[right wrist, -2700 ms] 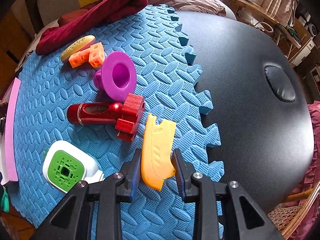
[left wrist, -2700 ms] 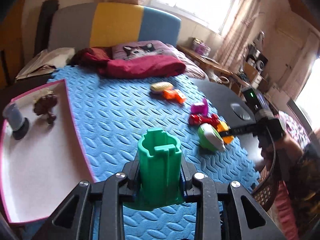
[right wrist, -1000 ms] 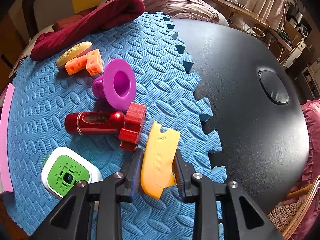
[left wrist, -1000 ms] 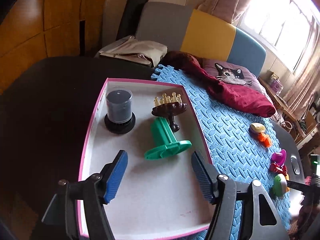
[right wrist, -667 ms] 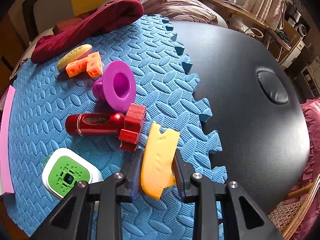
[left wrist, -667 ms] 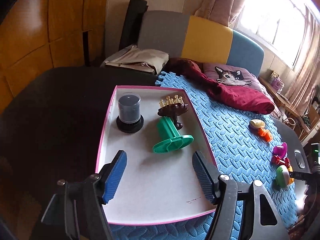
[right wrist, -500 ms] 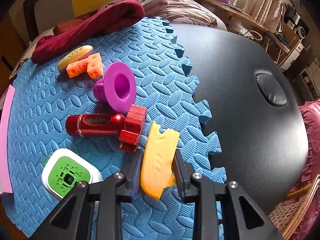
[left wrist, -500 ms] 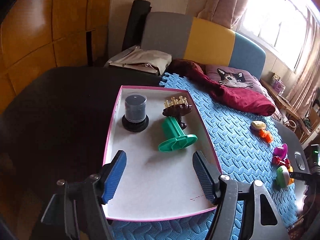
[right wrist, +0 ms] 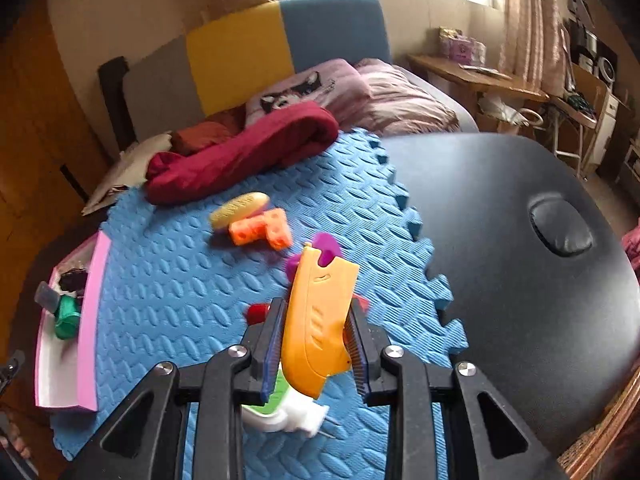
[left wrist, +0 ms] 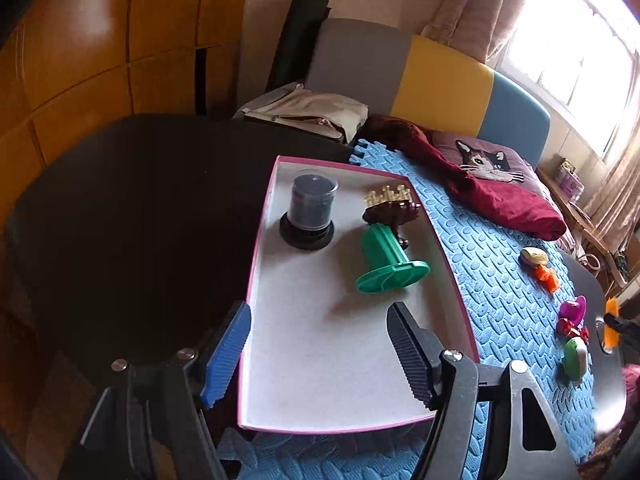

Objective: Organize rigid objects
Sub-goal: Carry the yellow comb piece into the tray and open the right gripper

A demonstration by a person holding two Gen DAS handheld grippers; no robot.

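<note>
My right gripper (right wrist: 316,306) is shut on a yellow-orange plastic piece (right wrist: 320,280) and holds it in the air above the blue foam mat (right wrist: 180,280). Under it lie a purple funnel (right wrist: 326,250), a red piece (right wrist: 258,312) and a white and green gadget (right wrist: 288,412), all partly hidden. Farther back are orange blocks (right wrist: 264,232) and a yellow oval (right wrist: 240,205). My left gripper (left wrist: 318,312) hangs open and empty over the near end of the pink-rimmed tray (left wrist: 256,264). The tray holds a green flanged piece (left wrist: 386,262), a black cylinder (left wrist: 312,208) and a brown stand (left wrist: 390,210).
The mat covers part of a black round table (right wrist: 520,280), with bare tabletop to the right. A dark red cloth (right wrist: 248,152) lies along the mat's far edge, with cushions and a sofa behind it. The tray's pink wall (right wrist: 94,292) borders the mat's left side.
The right gripper has lifted the yellow-orange piece off the mat and tipped upward, so more of the room shows. The left gripper has drawn back a little from the tray, still open.
</note>
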